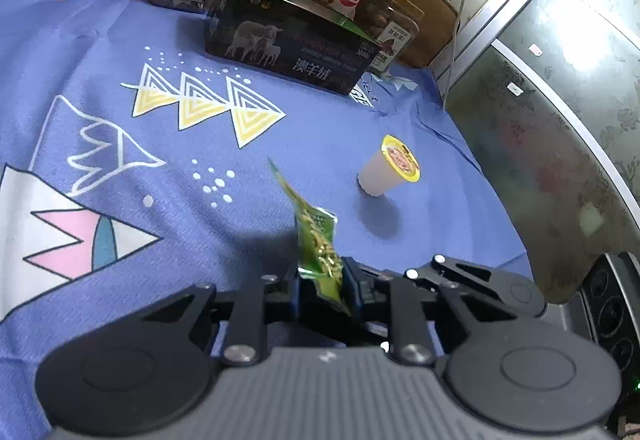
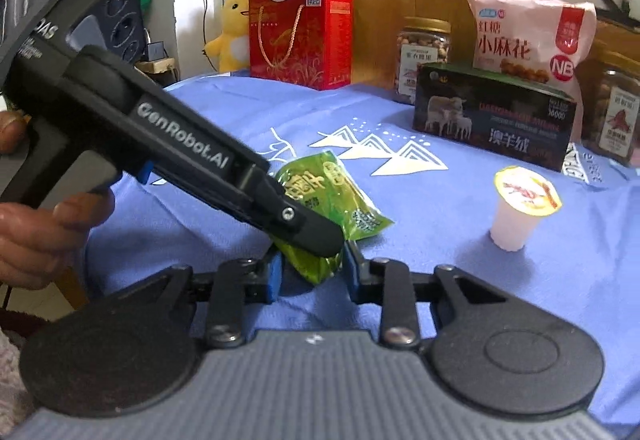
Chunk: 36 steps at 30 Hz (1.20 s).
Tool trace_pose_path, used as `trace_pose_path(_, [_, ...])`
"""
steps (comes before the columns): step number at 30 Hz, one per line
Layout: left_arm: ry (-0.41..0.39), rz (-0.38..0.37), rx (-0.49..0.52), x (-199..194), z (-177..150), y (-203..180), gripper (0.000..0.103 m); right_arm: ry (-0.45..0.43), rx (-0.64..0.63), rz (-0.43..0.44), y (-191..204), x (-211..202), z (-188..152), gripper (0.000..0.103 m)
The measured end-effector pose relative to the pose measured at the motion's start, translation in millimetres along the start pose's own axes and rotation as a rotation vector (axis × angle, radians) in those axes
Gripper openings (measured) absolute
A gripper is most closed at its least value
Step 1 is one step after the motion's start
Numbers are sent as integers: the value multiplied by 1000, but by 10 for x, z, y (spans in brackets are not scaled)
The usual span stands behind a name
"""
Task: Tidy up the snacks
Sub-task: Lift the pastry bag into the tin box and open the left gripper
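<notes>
Blue printed cloth covers table [image 1: 168, 51]. Crinkly green foil snack packet [image 2: 332, 199] at centre: light, limp, slippery. Your left tongs [image 1: 322, 282] clamped on its edge; right tongs [image 2: 310, 272] closed round near corner. Grip sealed seam. White jelly cup [image 2: 516, 211] at 3 o'clock, untouched.

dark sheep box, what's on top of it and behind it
A pink snack bag rests on the dark box. Nut jars stand behind, their lower parts hidden by the box.
</notes>
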<state>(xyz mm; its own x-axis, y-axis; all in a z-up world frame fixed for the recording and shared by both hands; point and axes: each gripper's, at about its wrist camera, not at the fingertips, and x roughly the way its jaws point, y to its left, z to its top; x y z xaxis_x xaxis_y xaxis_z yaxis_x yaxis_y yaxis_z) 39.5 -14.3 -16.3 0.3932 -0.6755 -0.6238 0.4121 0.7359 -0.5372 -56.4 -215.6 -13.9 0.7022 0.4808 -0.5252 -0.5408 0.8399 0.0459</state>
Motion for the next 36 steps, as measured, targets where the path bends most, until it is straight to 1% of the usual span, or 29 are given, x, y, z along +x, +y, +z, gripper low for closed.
trace_pose_path(2, [-17,12,20,-54,-16,-23,19,-9,0,13,11,-15,-10,34])
trace_pose_path(5, [-73,46,85,-196,-47,-95,18,-16,29,51,-8,-35,-29,37])
trace_pose_path(6, [-89,40,103,-249,-53,-112,18,-16,40,57,-27,-38,-30,40])
trace_pose_path(8, [-113,29,138,-332,-73,-160,18,-27,49,42,-43,-51,-32,56])
trace_pose_path(10, [-128,13,174,-405,-87,-208,18,-44,60,31,-59,-77,-36,63])
trace_pose_path(13, [-127,-49,178,-453,-89,-234,18,-69,84,48,-84,-115,-35,67])
trace_pose_path(16, [-116,-89,164,-426,-77,-245,18,-98,77,66,-68,-152,-28,66])
trace_pose_path(18, [-110,-102,159,-400,-60,-247,19,-128,74,67,-65,-188,-10,54])
trace_pose_path(19, [-113,-98,161,-394,-39,-249,19,-137,75,77,-79,-199,5,45])
trace_pose_path(20, [-113,-102,162,-391,-16,-248,19,-146,80,81,-89,-207,16,42])
trace_pose_path(24, [-120,-112,187,-341,138,-305,19,-191,64,26,-119,-229,72,40])
trace_pose_path(28, [-128,-119,232,-252,393,-405,19,-214,44,-34,-240,-209,230,39])
trace_pose_path(31, [-133,-115,278,-145,647,-482,20,-198,23,-73,-398,-165,420,39])
trace_pose_path(36, [-163,-117,325,61,1144,-601,20,-163,25,-89,-834,-50,826,38])
